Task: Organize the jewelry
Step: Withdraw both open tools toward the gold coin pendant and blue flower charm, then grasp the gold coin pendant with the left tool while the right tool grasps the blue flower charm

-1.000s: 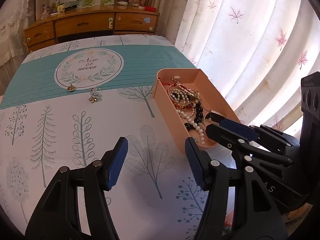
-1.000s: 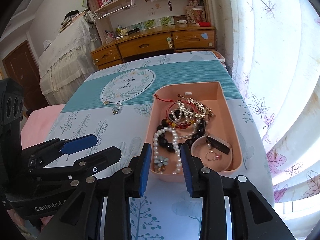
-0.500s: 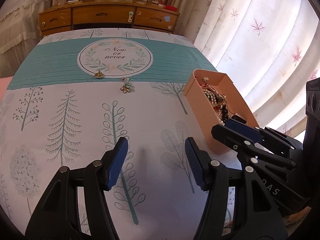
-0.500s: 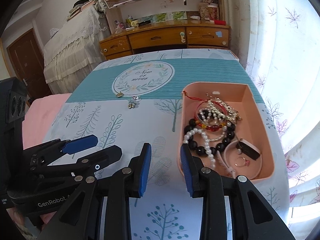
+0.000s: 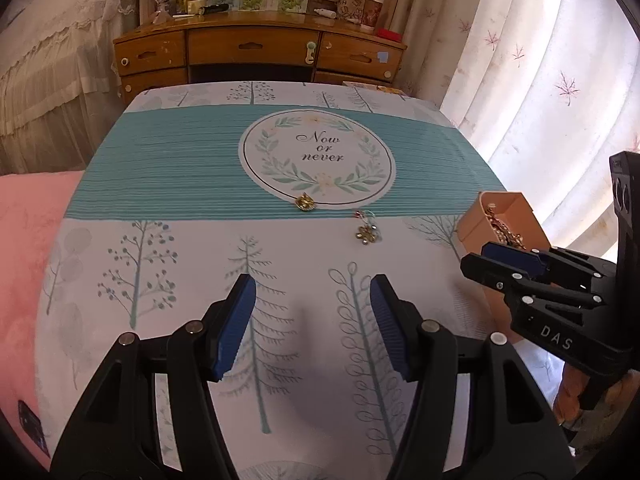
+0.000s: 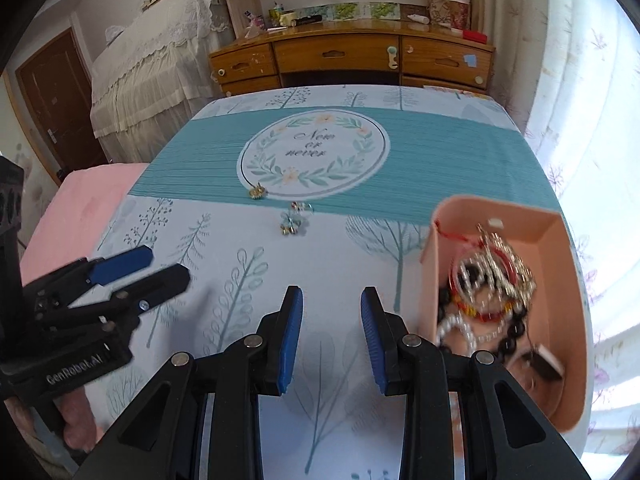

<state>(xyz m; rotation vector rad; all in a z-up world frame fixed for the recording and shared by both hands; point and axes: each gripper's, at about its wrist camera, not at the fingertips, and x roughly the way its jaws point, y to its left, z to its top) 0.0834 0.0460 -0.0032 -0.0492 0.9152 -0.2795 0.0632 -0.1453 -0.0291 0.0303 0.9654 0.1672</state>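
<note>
Judging mostly done: pink tray (image 6: 560, 320) held beads; gold charm (image 5: 305, 202) and flower charm (image 5: 366, 234) lay loose far off; left gripper (image 5: 312, 320) and right gripper (image 6: 331, 332) gaped, empty.

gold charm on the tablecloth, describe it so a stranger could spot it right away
Find the round "Now or never" wreath on the teal band. The gold charm lies on its lower rim. Its neighbour, the flower-shaped trinket, lies lower right on the white tree print.

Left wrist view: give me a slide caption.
Open left gripper faces two loose charms on the tablecloth; pink tray at right.
</note>
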